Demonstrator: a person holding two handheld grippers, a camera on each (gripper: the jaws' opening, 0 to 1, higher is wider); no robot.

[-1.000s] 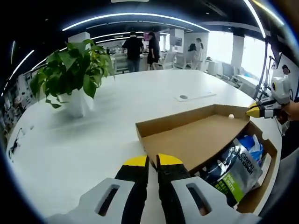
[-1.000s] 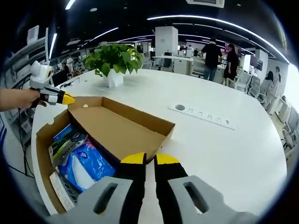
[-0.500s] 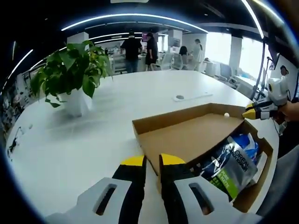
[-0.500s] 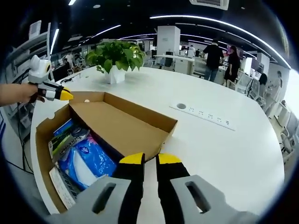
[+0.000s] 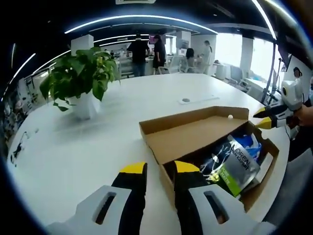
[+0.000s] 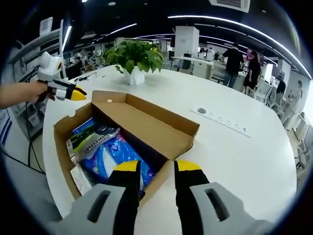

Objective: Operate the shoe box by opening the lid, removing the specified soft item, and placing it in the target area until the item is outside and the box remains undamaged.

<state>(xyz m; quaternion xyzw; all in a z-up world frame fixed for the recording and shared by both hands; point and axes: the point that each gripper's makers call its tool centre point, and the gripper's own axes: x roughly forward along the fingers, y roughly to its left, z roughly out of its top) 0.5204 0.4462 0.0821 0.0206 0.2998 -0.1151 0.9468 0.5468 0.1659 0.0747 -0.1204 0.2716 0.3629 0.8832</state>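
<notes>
Lid point(image 6: 146, 128) now swung back flat, shoe box point(image 5: 254, 188) open at lower right. Both grippers point(image 5: 160, 169) point(image 6: 158, 167) parted wider than a second ago, empty. Soft packets point(image 6: 105, 156) exposed inside, ready for lifting.

One open shoe box point(image 6: 161, 128), one potted plant point(image 5: 80, 81), two claws, several soft packets point(image 6: 105, 154) inside the box.

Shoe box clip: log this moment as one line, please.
shoe box: lid open | soft packs: inside | left gripper: open | right gripper: open
</notes>
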